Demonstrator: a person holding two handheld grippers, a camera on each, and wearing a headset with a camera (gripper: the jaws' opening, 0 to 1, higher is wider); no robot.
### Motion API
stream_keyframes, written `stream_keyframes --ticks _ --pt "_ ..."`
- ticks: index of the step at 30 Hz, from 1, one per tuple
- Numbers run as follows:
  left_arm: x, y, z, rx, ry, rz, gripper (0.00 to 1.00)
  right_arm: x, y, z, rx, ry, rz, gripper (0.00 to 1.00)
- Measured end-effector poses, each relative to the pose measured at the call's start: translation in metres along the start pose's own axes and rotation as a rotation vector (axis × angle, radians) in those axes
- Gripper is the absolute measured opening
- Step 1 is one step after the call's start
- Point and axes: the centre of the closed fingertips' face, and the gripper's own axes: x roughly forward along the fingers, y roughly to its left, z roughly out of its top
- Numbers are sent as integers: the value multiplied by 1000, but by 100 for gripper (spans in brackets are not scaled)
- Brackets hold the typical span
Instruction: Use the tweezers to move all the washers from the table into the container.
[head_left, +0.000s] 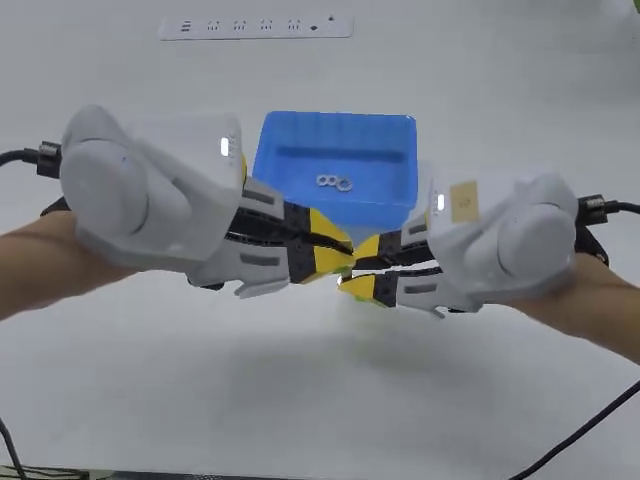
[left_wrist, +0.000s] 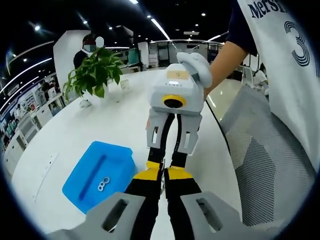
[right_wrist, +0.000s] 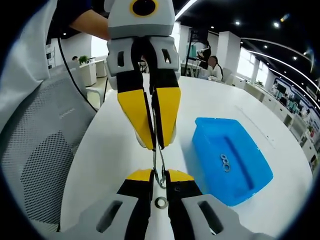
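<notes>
Tweezers (right_wrist: 155, 161) are gripped by both claws, tip to tip above counter (head_left: 300, 400). Left claw (right_wrist: 156, 144) is narrowed onto one end, judged a steadying hold. Right claw (right_wrist: 160, 176) is narrowed onto other end, likely so arms can be squeezed. Loose washer (right_wrist: 161, 202) is seen on counter beneath claws, apparently not yet gripped. Blue container (head_left: 300, 135) is set just beyond claws, so transfer stays short. Stored washers (head_left: 335, 182) already lie inside.

Head view looks down, close over the white table (head_left: 320, 390). Gripper views face each other, close. All three share the blue rectangular plastic container (head_left: 300, 165).
</notes>
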Motion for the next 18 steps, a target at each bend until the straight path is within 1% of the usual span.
stream_keyframes --ticks 2,4,5,10,12,15,16,17,18 --pt "0 -1 -2 -5 6 -2 7 1 1 -1 13 -2 4 11" --pt "-1 0 -3 -21 -1 -2 7 2 1 -2 24 -7 3 11" --pt "-1 1 -3 -13 -1 4 7 2 1 -2 26 -11 -1 11" --pt "-2 3 -4 -26 0 5 7 2 0 -2 18 -7 -3 11" --pt "-3 4 -4 -22 3 8 7 3 0 -3 16 0 -5 11" --pt "-3 3 -4 -30 5 1 7 2 -1 -2 25 -1 -7 12" --pt "-3 3 -4 -33 6 0 7 2 3 4 62 -34 14 14" --pt "-3 3 -4 -29 8 2 7 3 5 7 91 -48 31 17" --pt "-2 4 -4 -26 9 1 7 3 5 7 98 -47 29 18"
